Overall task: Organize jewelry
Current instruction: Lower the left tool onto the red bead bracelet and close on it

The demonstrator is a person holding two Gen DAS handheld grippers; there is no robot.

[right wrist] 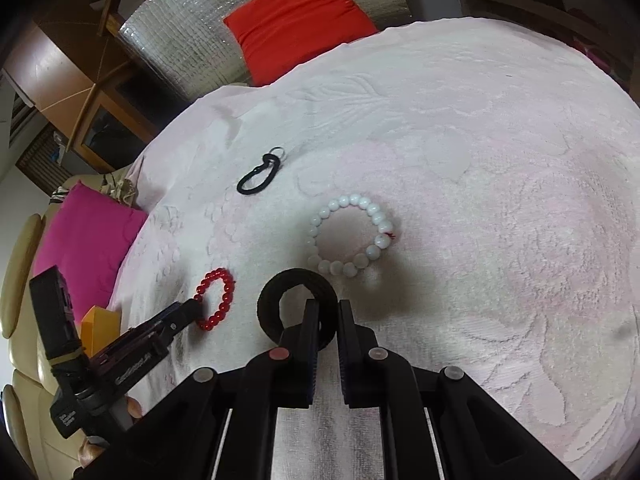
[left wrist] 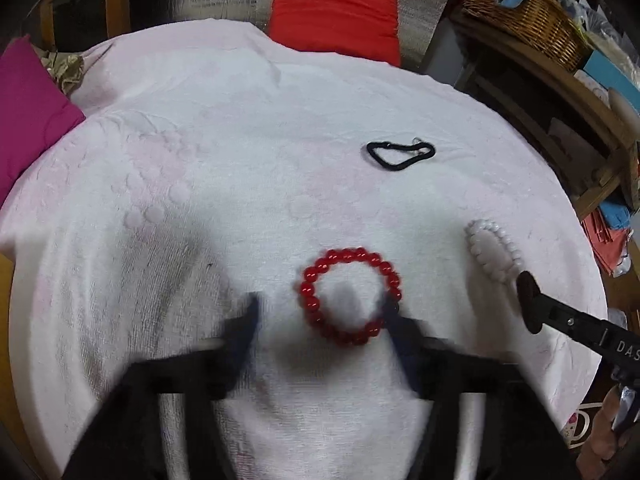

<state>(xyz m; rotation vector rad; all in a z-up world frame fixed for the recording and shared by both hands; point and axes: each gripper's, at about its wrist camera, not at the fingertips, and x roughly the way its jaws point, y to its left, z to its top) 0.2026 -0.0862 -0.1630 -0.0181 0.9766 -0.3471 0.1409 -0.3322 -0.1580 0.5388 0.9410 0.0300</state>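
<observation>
Left wrist view: left gripper (left wrist: 320, 308) hangs over a pale pink towel (left wrist: 240, 128) spread on the table, jaws wide apart & motion-blurred. Red bead bracelet (left wrist: 351, 295) lies flat on the towel between the fingers; the right one sits at or over the bracelet's right edge, left one stands clear of it. Too blurred to tell real contact, nothing gripped. White bead bracelet (left wrist: 495, 249) lies to the right of the red one, apart from it. Black cord loop (left wrist: 400, 155) w/ a small metal ring lies further back, well apart from both. Right gripper (left wrist: 528, 300) comes in from the lower right edge, a dark round piece at its tip just beside the white bracelet. Red cushion (left wrist: 336, 8) beyond the towel, magenta cushion (left wrist: 32, 116) at left, wicker basket (left wrist: 528, 12) top right.

Right wrist view: right gripper (right wrist: 329, 320) has its jaws drawn nearly together, pinched on the near rim of a black fabric ring (right wrist: 296, 304), which stands up against the towel (right wrist: 500, 160). White bracelet (right wrist: 354, 236) lies just past the ring, a small red thread at its right side. Red bracelet (right wrist: 216, 300) is off to the left w/ the left gripper (right wrist: 188, 312) tip at its lower-left edge. Cord loop (right wrist: 258, 176) lies beyond, near the far edge.
</observation>
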